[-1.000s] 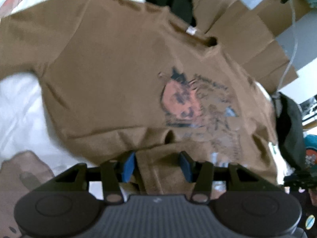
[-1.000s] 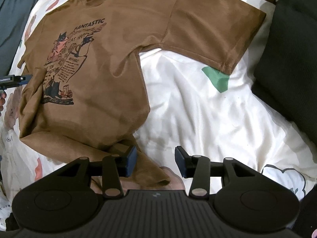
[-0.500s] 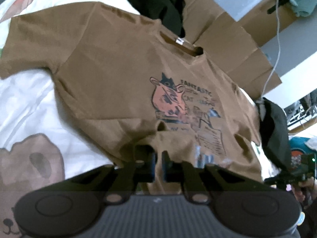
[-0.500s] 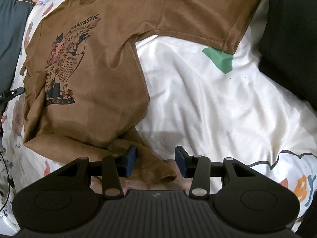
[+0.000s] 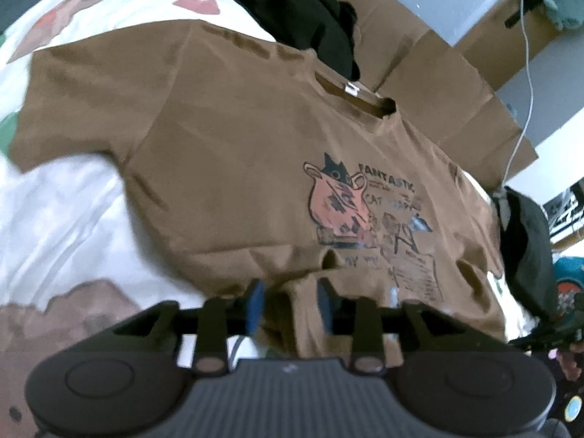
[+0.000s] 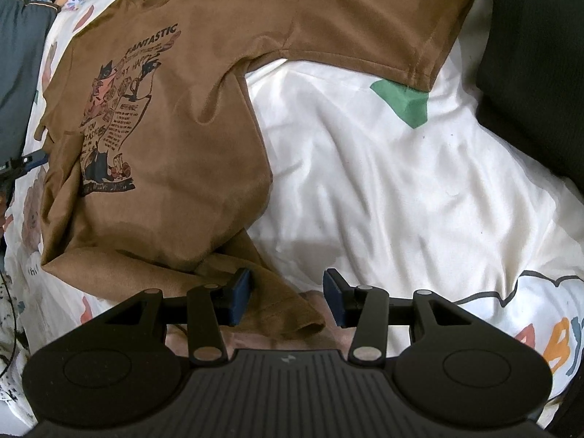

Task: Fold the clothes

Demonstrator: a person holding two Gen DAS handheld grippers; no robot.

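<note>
Brown cotton T-shirt [image 6: 189,116], short-sleeved, printed side up with a cat graphic and the word FANTASTIC; lies spread on a bed under a white patterned sheet [image 6: 383,182]. Condition: mostly flat, collar at the far end, one sleeve [image 6: 387,25] stretched out fully to the right in the right wrist view. Near hem rumpled: a flap of cloth at the near corner is turned up and creased, and the edge on the left side of that view shows a loose roll. Left hand-held gripper [image 5: 290,304]: jaws apart, a bunched part of the shirt's edge standing between them, not pinched as far as can be seen. Right hand-held gripper [image 6: 287,297]: jaws apart, straddling the near hem corner, pads clear of the cloth on the right, close to it on the left. Progress, judged: no clean fold across the body or sleeves is visible; the shirt lies as laid out for folding, with only small disorder at the hem. Remaining, judged: sleeves and sides to be brought in, then the length doubled. Surroundings: dark garments [image 5: 303,14] beyond the collar, cardboard [image 5: 449,87] at far right in the left wrist view, a dark cushion [image 6: 536,65] right of the sleeve.
</note>
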